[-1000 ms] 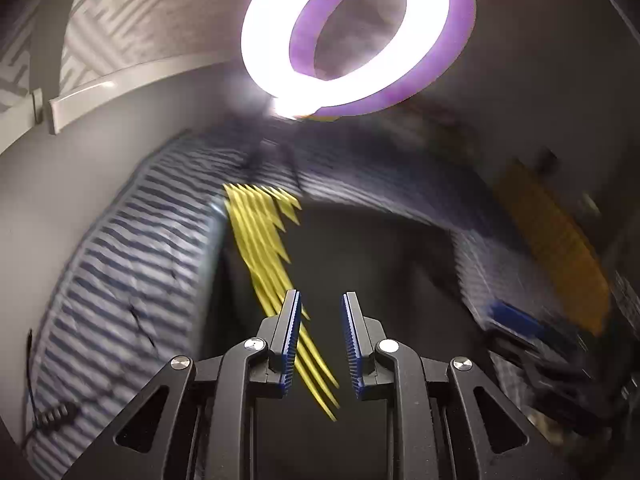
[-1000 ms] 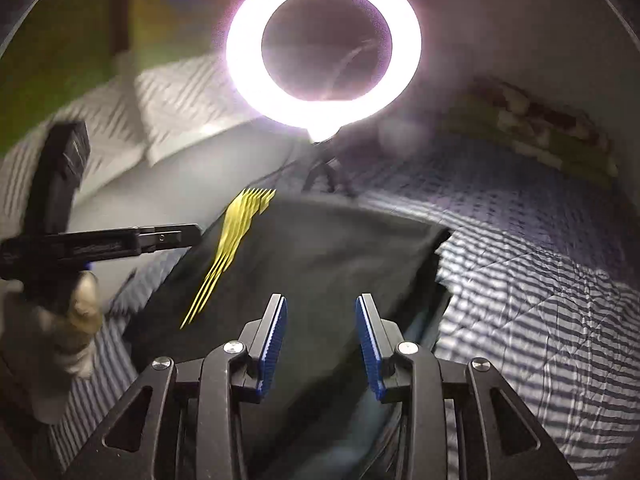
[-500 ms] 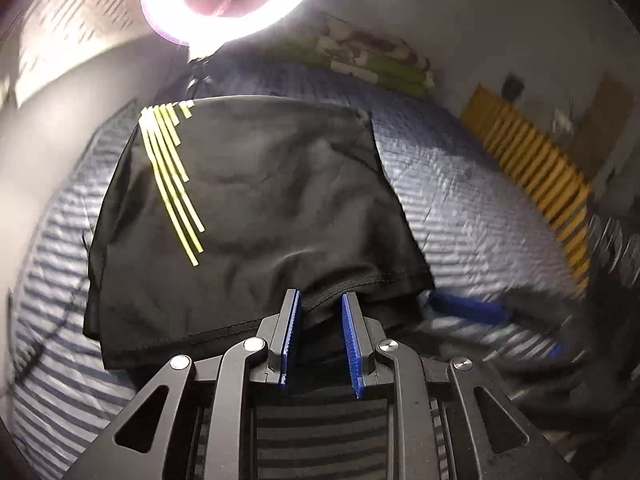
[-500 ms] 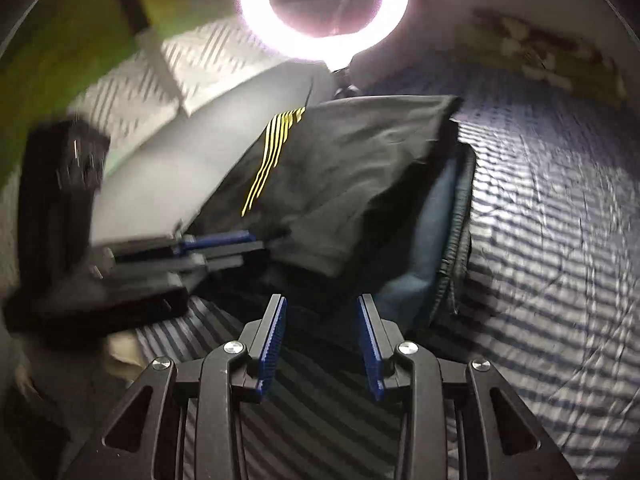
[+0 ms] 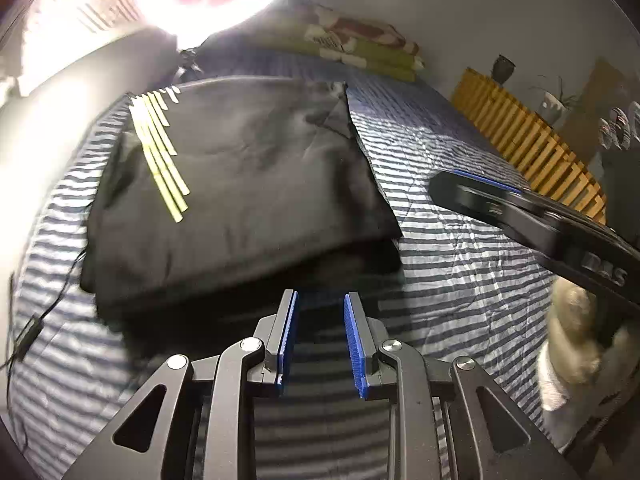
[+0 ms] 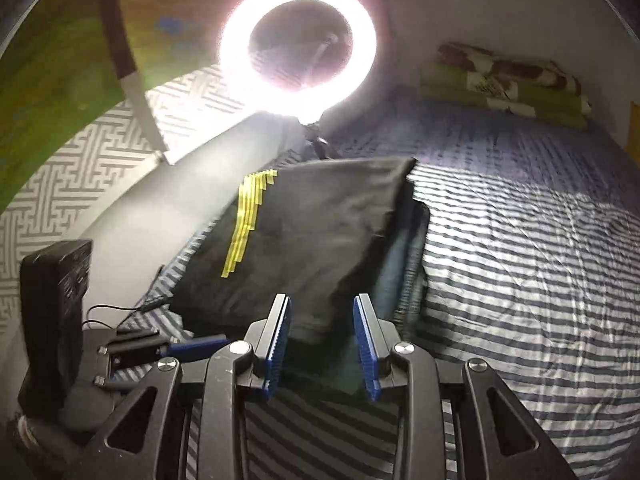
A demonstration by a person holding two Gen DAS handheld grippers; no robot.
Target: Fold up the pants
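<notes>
Black pants (image 5: 248,200) with yellow stripes (image 5: 160,156) lie folded in a flat stack on the striped bed cover (image 5: 460,280). My left gripper (image 5: 320,296) hovers just short of their near edge, open, with only bed cover between its blue pads. In the right wrist view the pants (image 6: 320,248) sit ahead, a blue-grey inner layer showing along their right side. My right gripper (image 6: 322,300) is open over the near edge of the pants, pads not pressing the cloth. The right gripper (image 5: 520,208) also shows from the side at the right of the left wrist view, and the left gripper (image 6: 192,346) at the lower left of the right wrist view.
A bright ring light (image 6: 298,46) stands behind the pants at the bed's far edge. A folded green and brown blanket (image 6: 504,84) lies at the head of the bed. Yellow wooden slats (image 5: 532,148) line the right side. A black cable (image 5: 28,332) trails at the left.
Both grippers have drawn back toward the pants' near edge. Half a second ago the hem sat between the left fingers; now only bed cover shows there. The pants lie flat.
</notes>
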